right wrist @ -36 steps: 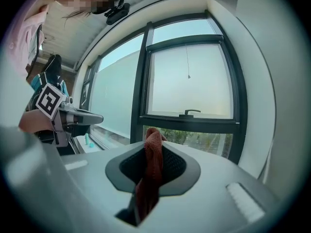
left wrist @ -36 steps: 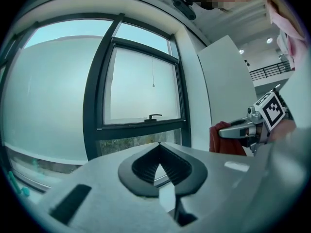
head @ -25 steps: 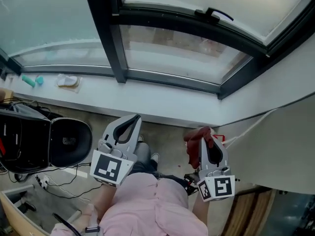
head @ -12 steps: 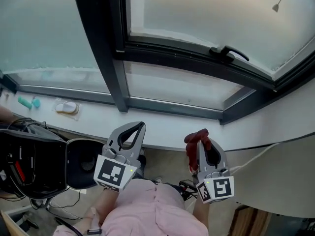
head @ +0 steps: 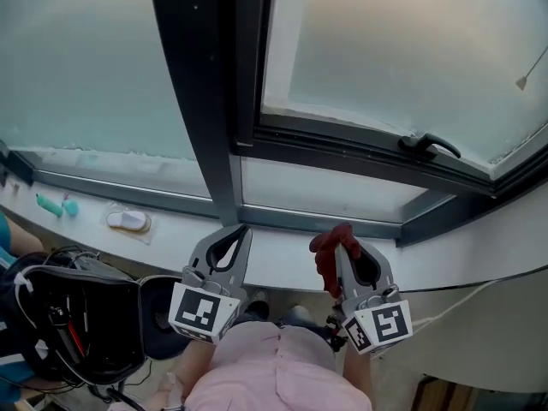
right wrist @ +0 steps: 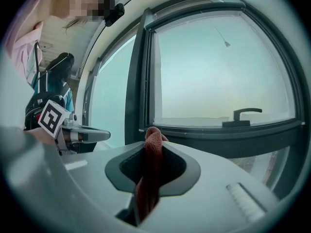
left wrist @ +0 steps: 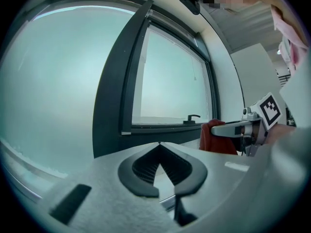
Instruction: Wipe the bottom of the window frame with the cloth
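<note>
The dark window frame (head: 342, 152) is cut off at both edges of the head view. Over the white sill (head: 282, 262), below the frame's bottom rail, the right gripper (head: 347, 245) pinches the red cloth (head: 327, 259), whose lower folds are hidden behind the jaws. The left gripper (head: 240, 234) has its jaws pressed together on nothing.

No readable text, labels, brands, numbers or signs anywhere.
</note>
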Tool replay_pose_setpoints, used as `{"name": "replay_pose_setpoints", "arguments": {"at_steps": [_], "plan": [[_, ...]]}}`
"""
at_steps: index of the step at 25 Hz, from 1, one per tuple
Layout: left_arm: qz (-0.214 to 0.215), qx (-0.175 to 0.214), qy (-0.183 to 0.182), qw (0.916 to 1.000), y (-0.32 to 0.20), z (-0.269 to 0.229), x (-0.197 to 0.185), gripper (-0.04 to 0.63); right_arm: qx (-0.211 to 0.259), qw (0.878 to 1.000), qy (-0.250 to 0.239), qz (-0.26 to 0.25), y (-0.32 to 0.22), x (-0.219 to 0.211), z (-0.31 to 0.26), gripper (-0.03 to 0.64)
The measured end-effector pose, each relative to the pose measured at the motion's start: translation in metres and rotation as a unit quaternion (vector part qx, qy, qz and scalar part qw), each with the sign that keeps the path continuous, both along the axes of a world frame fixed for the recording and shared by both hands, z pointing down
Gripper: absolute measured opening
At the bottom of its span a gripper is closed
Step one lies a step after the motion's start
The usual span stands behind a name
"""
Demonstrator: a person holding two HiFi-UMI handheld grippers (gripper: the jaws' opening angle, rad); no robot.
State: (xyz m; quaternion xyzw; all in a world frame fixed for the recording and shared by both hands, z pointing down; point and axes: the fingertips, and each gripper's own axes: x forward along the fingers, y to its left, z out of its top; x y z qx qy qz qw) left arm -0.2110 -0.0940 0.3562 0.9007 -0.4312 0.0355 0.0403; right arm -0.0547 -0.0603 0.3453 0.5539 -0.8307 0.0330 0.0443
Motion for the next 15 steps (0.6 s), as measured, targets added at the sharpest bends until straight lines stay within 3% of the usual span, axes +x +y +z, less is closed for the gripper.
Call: {"name": "replay_pose_setpoints", "arguments": {"at_steps": [4,7,10,15], "plan": [[-0.015,0.012,0.019,0.9996,-0.01,-0.011,-0.014,-0.002,0.015,0.999,0.009,-0.042,-0.042,-0.026,-0.025,0.054],[-0.034,0.012,0.024,0.9991,-0.015,-0.011,-0.029,-0.002,0.043,0.996,0.043,-0.063,-0.078,-0.048,-0.042,0.054],[-0.051,0.007,0.027,0.9983,-0.018,-0.01,-0.042,-0.002,0.064,0.993,0.076,-0.063,-0.113,-0.064,-0.056,0.054],[-0.079,0.015,0.028,0.9964,-0.02,-0.016,-0.056,-0.002,0.073,0.992,0.085,-0.064,-0.165,-0.079,-0.077,0.054]]}}
